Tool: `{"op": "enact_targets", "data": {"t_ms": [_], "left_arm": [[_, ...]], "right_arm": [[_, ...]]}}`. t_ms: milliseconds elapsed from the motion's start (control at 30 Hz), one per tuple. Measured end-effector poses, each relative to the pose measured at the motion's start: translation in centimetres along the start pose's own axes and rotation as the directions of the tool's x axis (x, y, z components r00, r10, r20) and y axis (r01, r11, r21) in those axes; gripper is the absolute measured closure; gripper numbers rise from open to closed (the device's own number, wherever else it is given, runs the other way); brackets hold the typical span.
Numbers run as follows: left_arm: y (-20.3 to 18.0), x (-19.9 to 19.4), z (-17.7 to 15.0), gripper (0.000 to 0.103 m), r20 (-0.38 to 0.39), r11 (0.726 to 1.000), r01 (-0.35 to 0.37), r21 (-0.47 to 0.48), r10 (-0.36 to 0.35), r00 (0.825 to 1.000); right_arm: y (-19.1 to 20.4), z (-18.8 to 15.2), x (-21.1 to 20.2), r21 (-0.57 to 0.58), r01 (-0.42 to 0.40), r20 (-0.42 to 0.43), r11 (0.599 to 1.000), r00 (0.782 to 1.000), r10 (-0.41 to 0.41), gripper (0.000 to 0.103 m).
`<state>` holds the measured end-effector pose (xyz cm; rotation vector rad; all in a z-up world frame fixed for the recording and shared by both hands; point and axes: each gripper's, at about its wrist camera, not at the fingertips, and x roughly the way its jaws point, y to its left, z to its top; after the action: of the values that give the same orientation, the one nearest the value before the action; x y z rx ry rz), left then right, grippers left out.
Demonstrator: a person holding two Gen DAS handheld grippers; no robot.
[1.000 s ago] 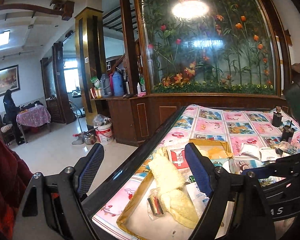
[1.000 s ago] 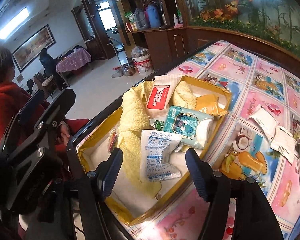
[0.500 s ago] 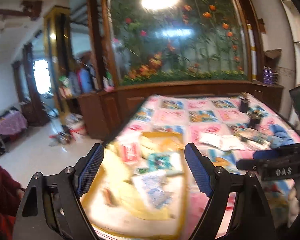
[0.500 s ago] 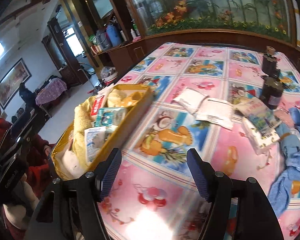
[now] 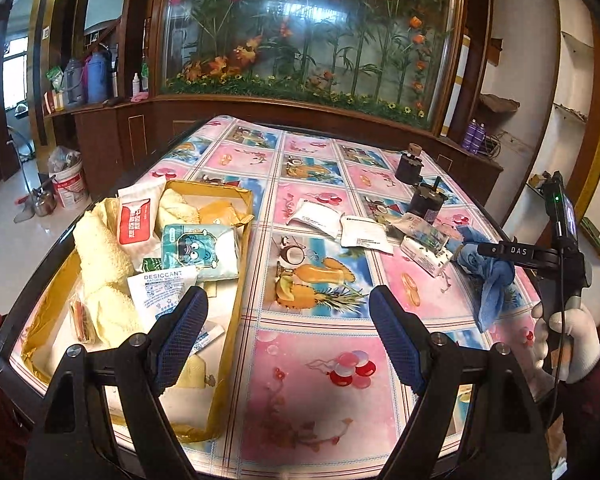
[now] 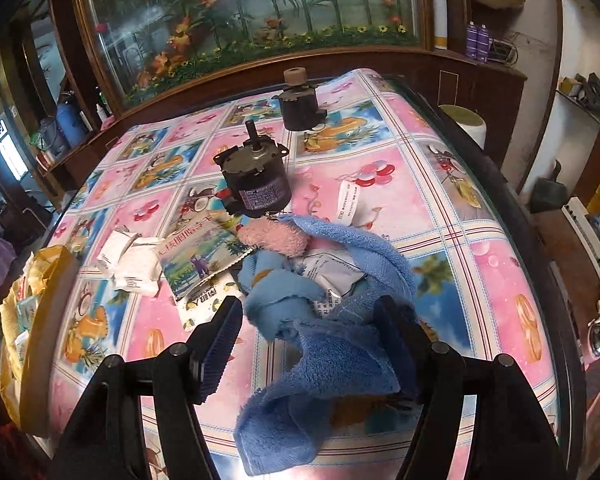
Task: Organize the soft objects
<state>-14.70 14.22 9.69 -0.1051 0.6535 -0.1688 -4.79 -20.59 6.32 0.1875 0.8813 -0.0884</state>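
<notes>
We take the yellow tray (image 5: pixel 242 236) as our landmark; it sits on the tabletop (image 5: pixel 312 352) at its left edge, as the left wrist view shows it. Inside the tray lie a pale yellow towel (image 5: pixel 100 264), a red-and-white packet (image 5: pixel 133 220), a teal cartoon pouch (image 5: pixel 198 250) and a white desiccant sachet (image 5: pixel 160 292), all crowded together and overlapping.

Our left tongs (image 5: pixel 288 340) hang open above the tabletop just to the right of the tray, with nothing between the blue pads (image 5: pixel 182 332).

Well to the right of the tray, our right tongs (image 6: pixel 308 344) stand open around a crumpled blue towel (image 6: pixel 324 344). The cloth fills the gap and lies against the right pad, while the left pad stands clear of it, so nothing is clamped. In the left wrist view the same towel (image 5: pixel 492 280) hangs below the right device, which a white-gloved hand (image 5: pixel 572 336) holds.

Against the towel, on the side facing the tray, lie a pink fuzzy piece (image 6: pixel 276 238), a printed landscape pouch (image 6: pixel 200 254) and a white packet (image 6: pixel 130 264). A white paper sachet (image 6: pixel 332 272) sits folded within the blue cloth. Farther from the tray, beyond the towel, two dark small motors (image 6: pixel 256 184) (image 6: pixel 300 102) stand upright on the cartoon-patterned cover.
</notes>
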Motion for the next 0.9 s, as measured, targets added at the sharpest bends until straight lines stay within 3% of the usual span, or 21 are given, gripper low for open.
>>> {"op": "enact_targets", "data": {"t_ms": [233, 400, 467, 533, 600, 733, 900], "left_arm": [[2.6, -2.8, -0.2, 0.02, 0.028, 0.997, 0.021, -0.079, -0.019, 0.999], [3.6, -4.8, -0.5, 0.02, 0.058, 0.995, 0.035, -0.09, -0.03, 0.998], [3.4, -4.9, -0.3, 0.02, 0.056, 0.995, 0.046, -0.083, -0.041, 0.998], [3.0, -4.6, -0.2, 0.02, 0.041, 0.996, 0.054, -0.074, -0.051, 0.998], [2.5, -3.9, -0.1, 0.02, 0.015, 0.995, 0.071, -0.063, -0.07, 0.997], [0.8, -1.3, -0.3, 0.02, -0.091, 0.995, 0.089, -0.043, -0.092, 0.992], [-1.0, 1.4, -1.0, 0.02, -0.197, 0.981, 0.188, -0.05, -0.194, 0.961]], "right_arm": [[4.0, -1.5, -0.7, -0.083, -0.107, -0.089, 0.991, 0.991, 0.099, 0.028], [5.8, -2.6, -5.5, -0.087, -0.179, 0.004, 0.98, 0.984, 0.18, 0.028], [5.9, -2.9, -8.5, -0.104, -0.134, 0.116, 0.986, 0.982, 0.146, 0.027], [5.6, -3.1, -10.9, -0.114, -0.059, 0.237, 0.992, 0.968, 0.085, 0.004], [4.3, -3.0, -11.8, -0.101, -0.041, 0.308, 0.994, 0.949, 0.07, 0.0], [1.2, -1.4, -9.3, -0.024, -0.02, 0.218, 1.0, 0.976, 0.025, 0.0], [-1.7, 0.1, -5.0, 0.004, 0.088, 0.136, 0.996, 0.987, -0.087, 0.0]]}}
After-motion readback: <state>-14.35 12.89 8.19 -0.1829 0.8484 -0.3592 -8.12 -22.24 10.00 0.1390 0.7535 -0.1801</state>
